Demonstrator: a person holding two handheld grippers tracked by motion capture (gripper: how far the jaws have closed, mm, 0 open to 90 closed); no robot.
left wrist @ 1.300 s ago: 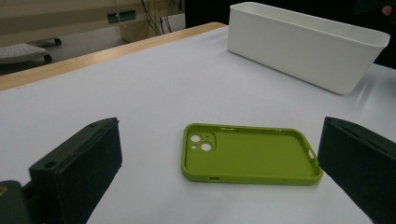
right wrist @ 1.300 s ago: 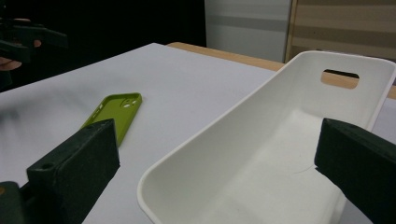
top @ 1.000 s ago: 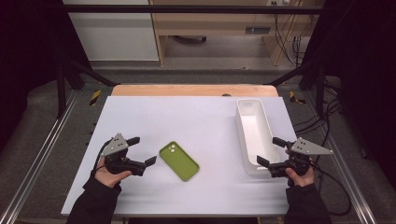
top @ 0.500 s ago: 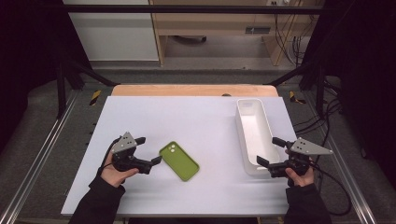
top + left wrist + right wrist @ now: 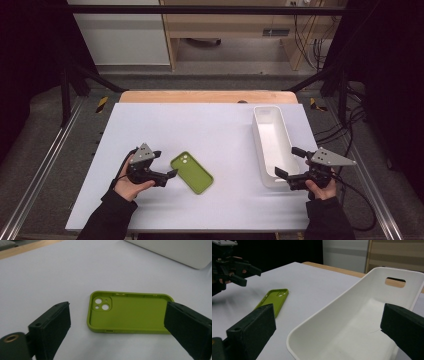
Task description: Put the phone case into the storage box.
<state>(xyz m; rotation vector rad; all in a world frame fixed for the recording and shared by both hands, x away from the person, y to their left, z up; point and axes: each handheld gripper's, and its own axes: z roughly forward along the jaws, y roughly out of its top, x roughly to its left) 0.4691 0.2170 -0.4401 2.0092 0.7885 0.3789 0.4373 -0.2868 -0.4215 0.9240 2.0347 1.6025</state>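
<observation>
A lime-green phone case (image 5: 192,172) lies hollow side up on the white table (image 5: 215,125), left of the middle. My left gripper (image 5: 165,164) is open just left of it, and its lower jaw tip is at the case's near corner. Its jaws have just been closing a little. In the left gripper view the case (image 5: 130,313) lies just ahead of the left gripper (image 5: 118,327), and the right jaw covers one short end; the pads do not press on it. My right gripper (image 5: 286,161) stands open at the near end of a long white tray (image 5: 260,131).
In the right gripper view the tray's rim (image 5: 329,306) curves between the jaws of the right gripper (image 5: 328,335), with a handle slot at its far end. The case (image 5: 273,300) and the left gripper (image 5: 247,272) show farther off. A wooden strip (image 5: 207,96) borders the table's far edge.
My left gripper has moved right and slightly down, up to the phone case. The right gripper and the tray have stayed where they were.
</observation>
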